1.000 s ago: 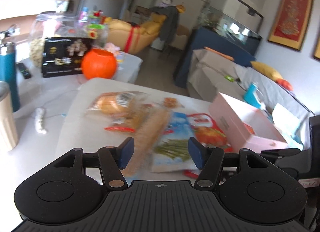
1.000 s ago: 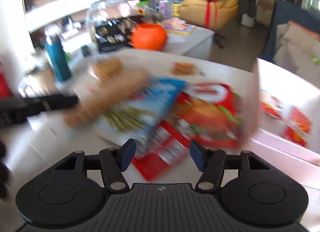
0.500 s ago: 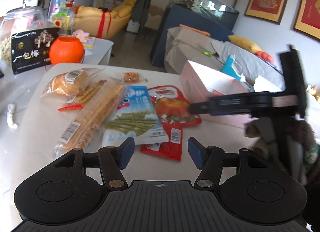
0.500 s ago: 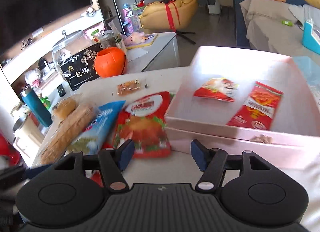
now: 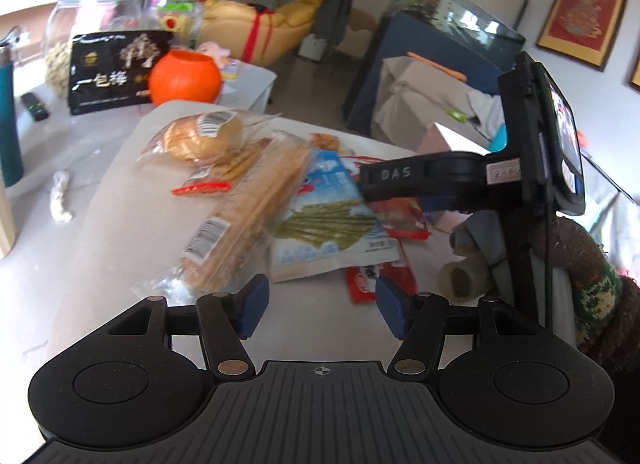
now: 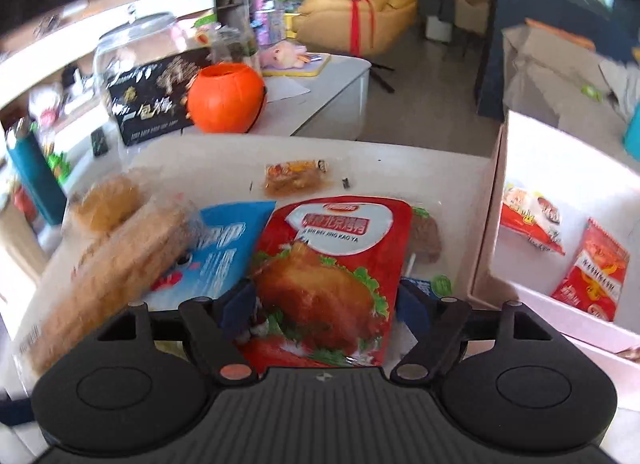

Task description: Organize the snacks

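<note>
On the white table (image 6: 420, 168), snacks run from its left edge: a clear-wrapped round bun (image 5: 200, 138), a long clear pack of biscuit sticks (image 5: 248, 216), a blue-and-white pouch printed with green stalks (image 5: 328, 224). The left gripper (image 5: 318, 304) hangs spread and empty near the front edge. The right gripper (image 6: 320, 304) has just been opening; the red roast-duck packet (image 6: 336, 264) lies between its jaws. The pink open box (image 6: 532, 296), at the right edge, holds two red packets (image 6: 592, 272).

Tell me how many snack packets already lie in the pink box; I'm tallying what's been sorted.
2 show in the right wrist view: one red packet near the pink box's left wall, another red packet further right. The frame cuts off the box, so more may be hidden.
</note>
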Demonstrator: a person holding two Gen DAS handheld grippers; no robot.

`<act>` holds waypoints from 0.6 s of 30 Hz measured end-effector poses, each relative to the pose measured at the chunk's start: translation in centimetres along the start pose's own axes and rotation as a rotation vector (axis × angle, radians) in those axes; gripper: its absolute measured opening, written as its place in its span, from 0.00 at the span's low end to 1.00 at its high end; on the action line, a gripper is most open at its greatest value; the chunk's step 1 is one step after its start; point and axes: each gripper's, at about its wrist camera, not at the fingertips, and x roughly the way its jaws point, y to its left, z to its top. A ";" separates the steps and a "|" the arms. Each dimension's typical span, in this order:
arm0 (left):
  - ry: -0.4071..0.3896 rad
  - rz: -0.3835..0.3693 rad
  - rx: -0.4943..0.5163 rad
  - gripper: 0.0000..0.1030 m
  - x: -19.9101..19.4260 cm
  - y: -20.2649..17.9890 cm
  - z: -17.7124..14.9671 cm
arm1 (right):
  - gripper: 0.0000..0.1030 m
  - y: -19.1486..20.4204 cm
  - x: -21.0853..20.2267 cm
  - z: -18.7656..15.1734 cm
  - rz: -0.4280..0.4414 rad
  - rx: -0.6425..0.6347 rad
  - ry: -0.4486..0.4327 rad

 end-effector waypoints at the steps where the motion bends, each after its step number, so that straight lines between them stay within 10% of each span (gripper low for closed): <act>1: 0.000 0.003 0.003 0.62 -0.2 0.1 0.0 | 0.74 -0.3 0.2 0.2 0.005 0.037 0.014; 10: 0.000 -0.030 0.025 0.62 -0.7 -0.3 0.4 | 0.08 -1.0 -4.3 -4.1 0.032 -0.111 0.051; 18: 0.007 -0.121 0.184 0.62 3.2 -5.1 6.6 | 0.14 -5.2 -9.2 -8.8 0.015 -0.129 0.004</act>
